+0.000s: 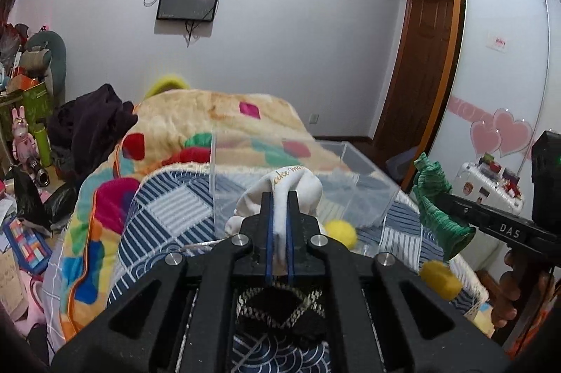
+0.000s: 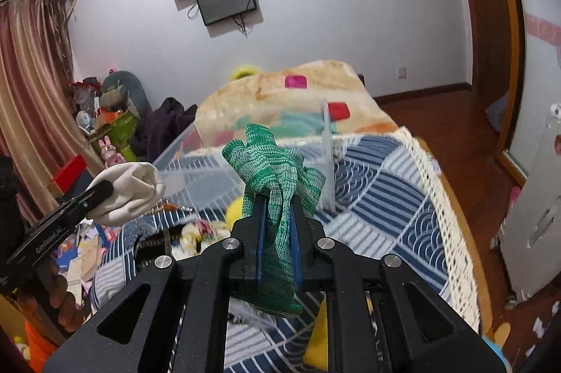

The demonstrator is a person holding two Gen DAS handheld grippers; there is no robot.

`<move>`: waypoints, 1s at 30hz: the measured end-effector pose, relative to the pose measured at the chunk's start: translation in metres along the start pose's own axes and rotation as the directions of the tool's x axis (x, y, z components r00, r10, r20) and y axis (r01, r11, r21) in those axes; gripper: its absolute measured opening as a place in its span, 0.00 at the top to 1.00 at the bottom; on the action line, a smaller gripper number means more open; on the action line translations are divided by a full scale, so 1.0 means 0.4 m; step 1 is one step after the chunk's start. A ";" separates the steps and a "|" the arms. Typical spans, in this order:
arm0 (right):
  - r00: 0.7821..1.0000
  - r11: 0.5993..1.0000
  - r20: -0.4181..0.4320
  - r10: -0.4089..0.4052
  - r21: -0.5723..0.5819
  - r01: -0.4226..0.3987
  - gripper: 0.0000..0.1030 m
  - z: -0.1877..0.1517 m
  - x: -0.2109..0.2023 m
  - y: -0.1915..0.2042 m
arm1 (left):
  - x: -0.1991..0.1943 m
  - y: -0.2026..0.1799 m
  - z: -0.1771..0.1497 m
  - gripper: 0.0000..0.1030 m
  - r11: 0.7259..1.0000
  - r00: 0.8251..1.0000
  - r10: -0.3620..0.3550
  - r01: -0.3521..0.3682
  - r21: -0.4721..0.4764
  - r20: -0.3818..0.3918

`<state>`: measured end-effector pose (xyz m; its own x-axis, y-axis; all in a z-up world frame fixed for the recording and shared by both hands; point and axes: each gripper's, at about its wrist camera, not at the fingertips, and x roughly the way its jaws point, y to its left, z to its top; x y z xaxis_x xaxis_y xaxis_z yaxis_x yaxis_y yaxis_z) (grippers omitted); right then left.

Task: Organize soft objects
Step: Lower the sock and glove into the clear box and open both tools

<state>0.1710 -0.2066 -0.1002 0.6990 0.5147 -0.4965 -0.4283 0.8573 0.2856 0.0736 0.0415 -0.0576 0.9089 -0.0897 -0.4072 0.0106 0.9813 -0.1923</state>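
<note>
My left gripper (image 1: 279, 197) is shut on a white sock (image 1: 298, 183) and holds it in the air just in front of a clear plastic box (image 1: 350, 169) that stands on the bed. My right gripper (image 2: 277, 201) is shut on a green knitted glove (image 2: 277, 162) and holds it above the bed, near the box's right wall (image 2: 328, 155). Each gripper shows in the other's view: the right one with the glove (image 1: 434, 197), the left one with the sock (image 2: 129, 190). Yellow pom-poms (image 1: 342, 229) and a dark patterned cloth (image 1: 280, 306) lie on the blue patterned bedspread (image 2: 385, 197).
A colourful fleece blanket (image 1: 196, 120) is heaped beyond the box. Dark clothes (image 1: 91, 124) and cluttered shelves (image 1: 28, 92) stand at the left. A wardrobe (image 1: 501, 57) and a wooden door (image 1: 420, 57) are at the right. The bed's fringed edge (image 2: 438, 183) drops to a wooden floor.
</note>
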 end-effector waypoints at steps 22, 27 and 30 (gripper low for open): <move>0.998 0.993 0.065 -0.024 -0.112 0.031 0.89 0.183 0.134 0.079 | 0.153 0.027 0.184 0.96 1.000 0.999 -0.004 0.003 0.010 0.053; 0.999 0.989 0.011 -0.049 -0.141 0.050 0.89 0.190 0.206 0.094 | 0.220 0.010 0.178 0.95 0.999 1.000 0.014 -0.014 0.041 0.010; 0.997 0.986 -0.029 -0.071 -0.155 0.066 0.89 0.186 0.242 0.099 | 0.261 0.006 0.172 0.95 0.999 1.000 0.011 -0.010 0.038 -0.025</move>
<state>0.2643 -0.1218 -0.0759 0.7107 0.4519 -0.5392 -0.4652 0.8768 0.1217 0.1971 0.0464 -0.0391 0.8981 -0.0832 -0.4319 0.0174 0.9879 -0.1541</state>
